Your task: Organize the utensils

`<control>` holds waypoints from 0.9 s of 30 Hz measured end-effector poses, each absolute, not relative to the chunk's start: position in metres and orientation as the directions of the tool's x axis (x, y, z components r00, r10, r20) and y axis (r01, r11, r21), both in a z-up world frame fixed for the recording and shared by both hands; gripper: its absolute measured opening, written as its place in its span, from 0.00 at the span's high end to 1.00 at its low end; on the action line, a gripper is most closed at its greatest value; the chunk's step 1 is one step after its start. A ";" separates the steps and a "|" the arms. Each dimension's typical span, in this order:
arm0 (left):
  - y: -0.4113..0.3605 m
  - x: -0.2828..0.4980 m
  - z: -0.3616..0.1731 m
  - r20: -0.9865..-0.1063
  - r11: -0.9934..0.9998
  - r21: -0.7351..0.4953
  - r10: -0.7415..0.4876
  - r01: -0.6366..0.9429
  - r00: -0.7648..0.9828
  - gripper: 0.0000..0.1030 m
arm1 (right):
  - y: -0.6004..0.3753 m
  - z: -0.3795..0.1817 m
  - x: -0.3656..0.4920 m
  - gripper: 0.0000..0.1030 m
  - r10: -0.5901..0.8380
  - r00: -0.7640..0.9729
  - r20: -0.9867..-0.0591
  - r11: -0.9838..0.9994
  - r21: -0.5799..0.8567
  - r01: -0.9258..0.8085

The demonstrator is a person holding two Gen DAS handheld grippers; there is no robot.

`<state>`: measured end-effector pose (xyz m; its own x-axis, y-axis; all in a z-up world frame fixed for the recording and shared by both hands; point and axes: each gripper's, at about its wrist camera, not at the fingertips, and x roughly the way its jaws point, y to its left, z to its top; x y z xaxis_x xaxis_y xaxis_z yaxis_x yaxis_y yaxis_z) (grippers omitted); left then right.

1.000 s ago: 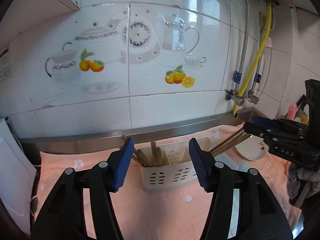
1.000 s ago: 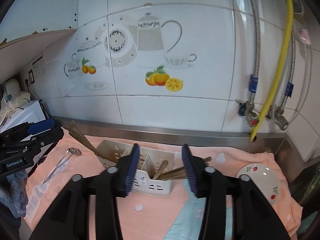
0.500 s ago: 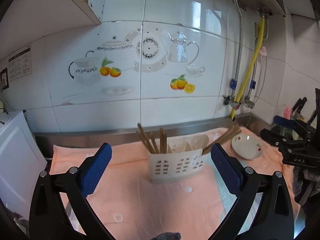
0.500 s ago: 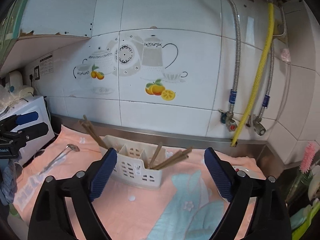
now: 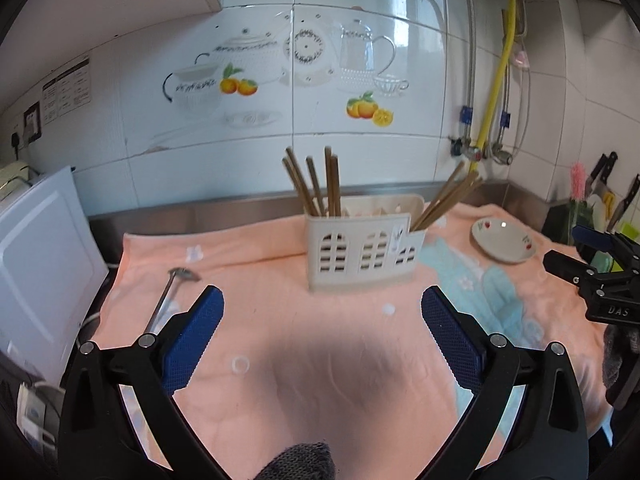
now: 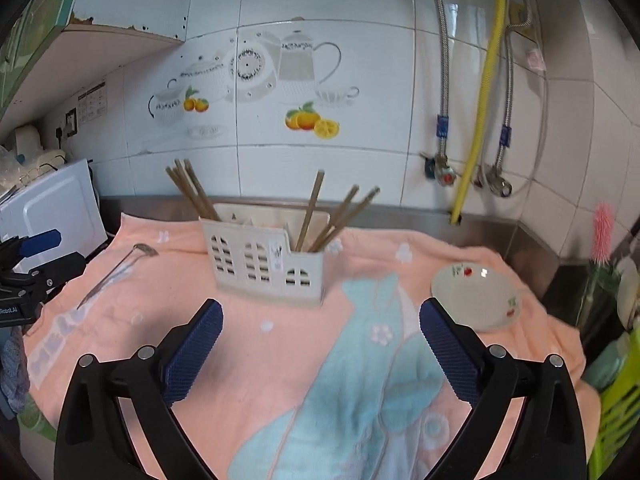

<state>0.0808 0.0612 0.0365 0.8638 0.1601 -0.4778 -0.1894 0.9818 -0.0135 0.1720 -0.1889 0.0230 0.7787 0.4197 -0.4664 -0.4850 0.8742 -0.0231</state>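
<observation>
A white slotted utensil holder point(image 5: 362, 242) stands on the pink towel point(image 5: 280, 340), also in the right wrist view point(image 6: 264, 262). Brown chopsticks point(image 5: 320, 184) stand in its left compartment and more chopsticks point(image 5: 444, 200) lean out of its right one; the right wrist view shows both bunches point(image 6: 192, 190) point(image 6: 340, 216). A metal spoon point(image 5: 168, 294) lies on the towel to the left point(image 6: 116, 268). My left gripper point(image 5: 320, 326) is open and empty, well in front of the holder. My right gripper point(image 6: 320, 328) is open and empty, in front of the holder.
A small white plate point(image 5: 502, 240) with red fruit print lies on the towel at right point(image 6: 474, 298). A white appliance point(image 5: 36, 264) stands at left. The tiled wall with pipes point(image 6: 480, 112) is behind. Knives point(image 5: 616, 192) and a green rack point(image 6: 616, 400) stand at far right.
Both grippers have opened wide and pulled back from the holder, which now looks smaller and farther. The chopsticks stay in the holder. The spoon has come into the left wrist view.
</observation>
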 end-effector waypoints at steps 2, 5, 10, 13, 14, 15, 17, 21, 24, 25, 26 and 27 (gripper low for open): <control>0.061 0.074 0.029 -0.485 0.980 -0.013 0.169 -0.201 0.858 0.05 | -0.190 0.016 0.167 0.07 0.428 0.768 -0.477 0.872 -0.005 -0.489; 0.062 0.069 0.017 -0.508 0.977 -0.016 0.174 -0.211 0.844 0.05 | -0.192 0.006 0.159 0.07 0.438 0.756 -0.486 0.869 0.014 -0.495; 0.063 0.063 0.006 -0.523 0.973 -0.013 0.190 -0.230 0.831 0.05 | -0.189 -0.005 0.148 0.07 0.450 0.739 -0.501 0.862 0.026 -0.507; 0.063 0.061 0.004 -0.525 0.973 -0.014 0.190 -0.232 0.829 0.05 | -0.187 -0.005 0.145 0.07 0.453 0.738 -0.501 0.859 0.024 -0.511; 0.063 0.060 0.004 -0.526 0.973 -0.017 0.188 -0.231 0.829 0.05 | -0.187 -0.005 0.144 0.07 0.454 0.738 -0.500 0.858 0.023 -0.513; 0.063 0.060 0.003 -0.526 0.973 -0.013 0.190 -0.231 0.829 0.05 | -0.187 -0.005 0.143 0.07 0.455 0.737 -0.500 0.857 0.021 -0.515; 0.062 0.059 0.003 -0.525 0.973 -0.013 0.188 -0.229 0.830 0.05 | -0.186 -0.006 0.142 0.07 0.451 0.739 -0.501 0.858 0.015 -0.514; 0.061 0.056 0.005 -0.519 0.974 -0.009 0.189 -0.227 0.834 0.05 | -0.186 -0.006 0.141 0.07 0.454 0.738 -0.500 0.857 0.017 -0.515; 0.060 0.055 0.006 -0.515 0.974 -0.008 0.190 -0.227 0.836 0.05 | -0.186 -0.006 0.140 0.07 0.454 0.737 -0.501 0.856 0.017 -0.516; 0.060 0.054 0.006 -0.514 0.974 -0.007 0.191 -0.227 0.836 0.05 | -0.186 -0.006 0.139 0.07 0.455 0.737 -0.500 0.856 0.018 -0.517; 0.059 0.054 0.006 -0.513 0.974 -0.008 0.191 -0.227 0.837 0.05 | -0.185 -0.005 0.139 0.07 0.456 0.737 -0.499 0.856 0.018 -0.517; 0.059 0.053 0.006 -0.512 0.974 -0.009 0.189 -0.225 0.838 0.05 | -0.185 -0.005 0.138 0.07 0.456 0.737 -0.499 0.855 0.018 -0.517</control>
<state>0.0529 0.0592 0.0062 0.8379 0.1893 -0.5120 -0.2254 0.9742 -0.0087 0.1379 -0.1853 -0.0051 0.7367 0.4564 -0.4989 -0.5175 0.8555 0.0184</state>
